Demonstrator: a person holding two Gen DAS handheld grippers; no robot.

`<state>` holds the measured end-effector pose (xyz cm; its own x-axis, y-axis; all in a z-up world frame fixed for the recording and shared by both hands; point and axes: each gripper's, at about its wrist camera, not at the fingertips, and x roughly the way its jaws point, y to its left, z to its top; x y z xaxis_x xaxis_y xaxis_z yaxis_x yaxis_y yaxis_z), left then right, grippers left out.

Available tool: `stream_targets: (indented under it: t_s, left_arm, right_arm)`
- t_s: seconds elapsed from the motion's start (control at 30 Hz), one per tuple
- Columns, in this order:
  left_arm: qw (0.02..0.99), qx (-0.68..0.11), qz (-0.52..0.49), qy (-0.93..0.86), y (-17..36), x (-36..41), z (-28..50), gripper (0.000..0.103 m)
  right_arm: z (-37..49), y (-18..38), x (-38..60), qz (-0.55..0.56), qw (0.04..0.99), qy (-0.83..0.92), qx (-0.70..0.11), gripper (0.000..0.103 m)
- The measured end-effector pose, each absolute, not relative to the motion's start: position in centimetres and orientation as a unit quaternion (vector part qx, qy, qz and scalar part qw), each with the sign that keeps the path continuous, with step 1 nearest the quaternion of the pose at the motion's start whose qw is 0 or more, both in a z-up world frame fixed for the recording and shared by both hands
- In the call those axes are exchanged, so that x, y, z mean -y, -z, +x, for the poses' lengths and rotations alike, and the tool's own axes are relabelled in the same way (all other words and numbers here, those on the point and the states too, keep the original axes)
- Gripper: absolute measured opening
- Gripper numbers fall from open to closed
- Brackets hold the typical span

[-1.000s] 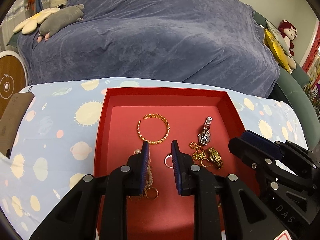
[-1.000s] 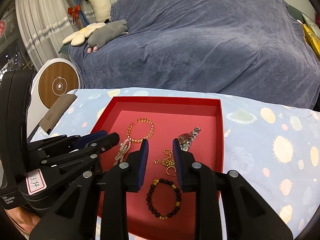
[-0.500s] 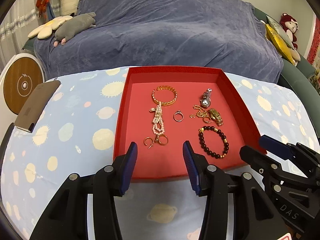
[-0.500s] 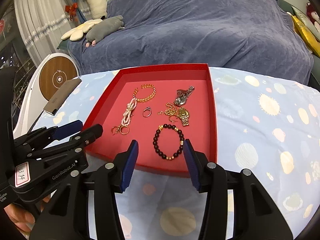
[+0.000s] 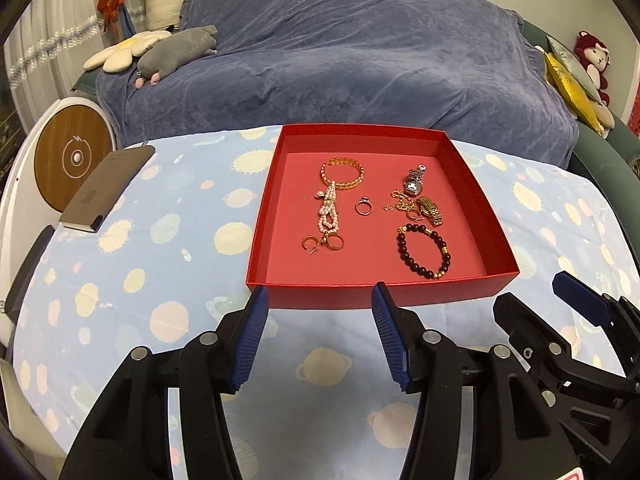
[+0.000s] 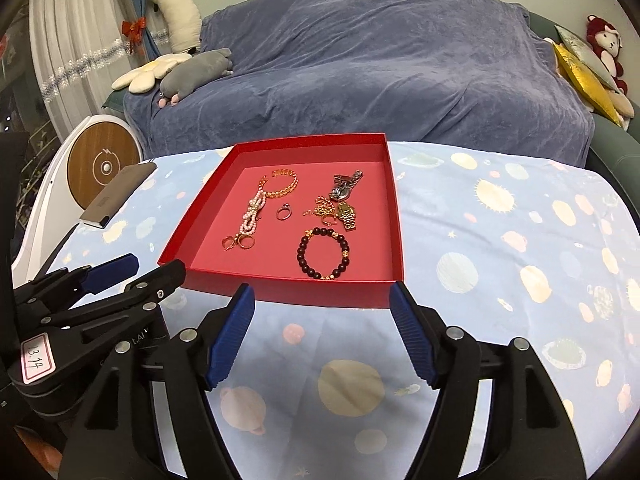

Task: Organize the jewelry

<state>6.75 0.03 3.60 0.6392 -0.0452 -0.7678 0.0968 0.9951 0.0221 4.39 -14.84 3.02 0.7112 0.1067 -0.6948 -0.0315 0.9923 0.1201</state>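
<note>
Jewelry (image 5: 423,250) fills both views; only right shows label (image 6: 37,359).

I'm looking at a table under a pale blue planet-print cloth (image 5: 160,264). A grey-brown flat case (image 5: 107,188), maybe a phone or notebook, is lying at its far left edge. Beyond that edge a white unit with a round wooden disc (image 5: 72,159) is standing. Behind the table a blue-grey throw is covering a sofa (image 5: 340,60), with a grey plush (image 5: 172,54) and flower cushion (image 5: 124,50) resting on the left, a red monkey toy (image 5: 594,58) and gold cushion (image 5: 568,88) on the right.
</note>
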Motion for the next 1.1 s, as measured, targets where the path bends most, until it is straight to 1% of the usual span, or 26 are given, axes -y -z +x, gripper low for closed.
stream_targets:
  t_s: [0.03, 0.1, 0.2, 0.33, 0.43, 0.53, 0.6, 0.73, 1.1]
  left_arm:
    - [0.906, -0.420, 0.032, 0.034, -3.7, 0.0, 6.6, 0.052]
    - [0.909, -0.414, 0.036, 0.022, -3.7, 0.1, 6.4, 0.059]
    - [0.911, -0.410, 0.037, 0.014, -3.5, -0.2, 6.5, 0.064]
    - [0.906, -0.421, 0.043, 0.012, -2.9, -0.3, 7.2, 0.064]
    - [0.905, -0.424, 0.039, 0.017, -2.8, -0.3, 7.8, 0.065]
    - [0.904, -0.425, 0.038, 0.021, -2.5, -0.4, 8.0, 0.068]
    - [0.903, -0.427, 0.043, 0.020, -2.1, -0.5, 8.0, 0.069]
    - [0.899, -0.437, 0.032, 0.016, -1.6, -1.0, 8.3, 0.069]
    - [0.900, -0.434, 0.039, 0.013, -1.4, -0.6, 8.2, 0.069]
  right_arm:
    - [4.4, -3.1, 14.9, 0.050, 0.924, -0.031, -0.377, 0.070]
    - [4.4, -3.1, 15.1, 0.051, 0.925, -0.019, -0.376, 0.072]
    - [4.5, -2.8, 15.2, 0.047, 0.925, -0.010, -0.378, 0.076]
    - [4.6, -2.3, 15.0, 0.039, 0.926, 0.006, -0.374, 0.078]
    - [4.8, -2.0, 15.3, 0.044, 0.926, 0.013, -0.375, 0.084]
    - [5.0, -1.8, 15.6, 0.049, 0.924, 0.014, -0.378, 0.087]
    - [5.2, -1.6, 15.5, 0.046, 0.923, 0.014, -0.381, 0.087]
    - [5.2, -1.4, 15.1, 0.039, 0.923, 0.011, -0.382, 0.087]
    - [5.0, -1.2, 15.2, 0.040, 0.924, 0.021, -0.381, 0.087]
